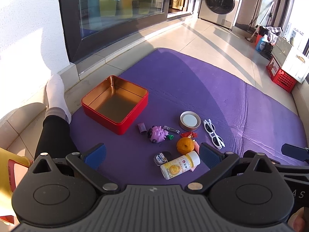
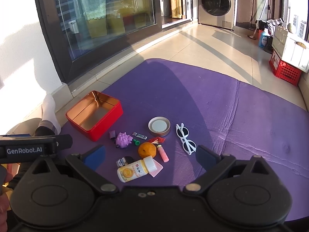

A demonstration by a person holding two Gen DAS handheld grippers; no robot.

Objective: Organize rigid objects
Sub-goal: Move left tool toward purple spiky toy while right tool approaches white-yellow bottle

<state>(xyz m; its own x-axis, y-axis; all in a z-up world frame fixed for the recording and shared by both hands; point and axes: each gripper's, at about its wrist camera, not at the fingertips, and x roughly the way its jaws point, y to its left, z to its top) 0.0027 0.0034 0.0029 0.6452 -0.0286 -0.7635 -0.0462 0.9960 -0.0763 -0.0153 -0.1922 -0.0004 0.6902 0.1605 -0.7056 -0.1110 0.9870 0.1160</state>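
Observation:
An empty red tin box with a gold inside sits at the left of a purple mat. In front of it lie small items: a yellow pill bottle, an orange, a purple spiky toy, nail clippers, a round lid and white sunglasses. My left gripper and right gripper are both open and empty, held above the near items.
The person's leg in a white sock lies left of the box. A glass door, a washing machine and a red crate with white boxes stand around the tiled floor.

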